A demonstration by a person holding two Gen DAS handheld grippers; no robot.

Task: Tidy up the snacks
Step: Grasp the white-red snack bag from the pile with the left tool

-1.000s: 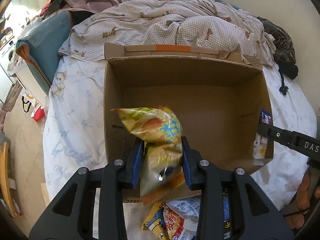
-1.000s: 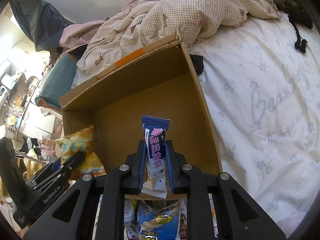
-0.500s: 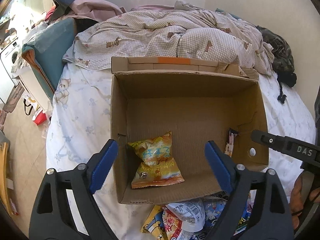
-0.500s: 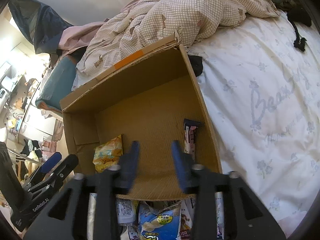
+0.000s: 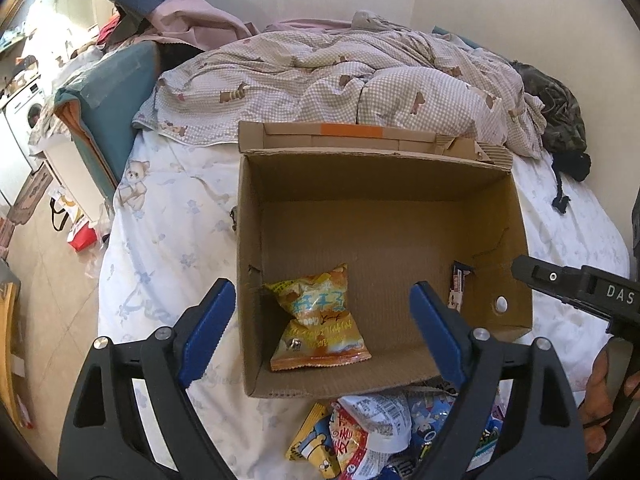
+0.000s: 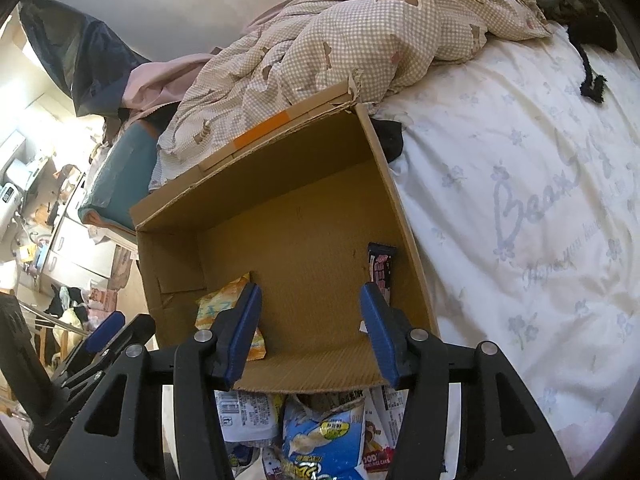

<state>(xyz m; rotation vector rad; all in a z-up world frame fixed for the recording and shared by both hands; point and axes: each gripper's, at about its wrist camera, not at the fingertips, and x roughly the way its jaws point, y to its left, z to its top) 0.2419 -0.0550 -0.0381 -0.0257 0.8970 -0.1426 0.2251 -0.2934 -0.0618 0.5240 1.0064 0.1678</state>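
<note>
Left wrist view: the box (image 5: 380, 248) fills mid-frame on the bed (image 5: 160, 216), its floor mostly bare. A yellow bag (image 5: 318, 320) lies lower left inside, a bar (image 5: 458, 284) against the right wall. Left tongs (image 5: 320, 332) gape wide, empty.

Right wrist view: more packets (image 6: 320, 436) show at the bottom edge, below the box's near wall. Right tongs (image 6: 310, 332) are spread, empty.

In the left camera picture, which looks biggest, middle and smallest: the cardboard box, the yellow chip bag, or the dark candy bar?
1. cardboard box
2. yellow chip bag
3. dark candy bar, partly hidden by the left gripper
</note>
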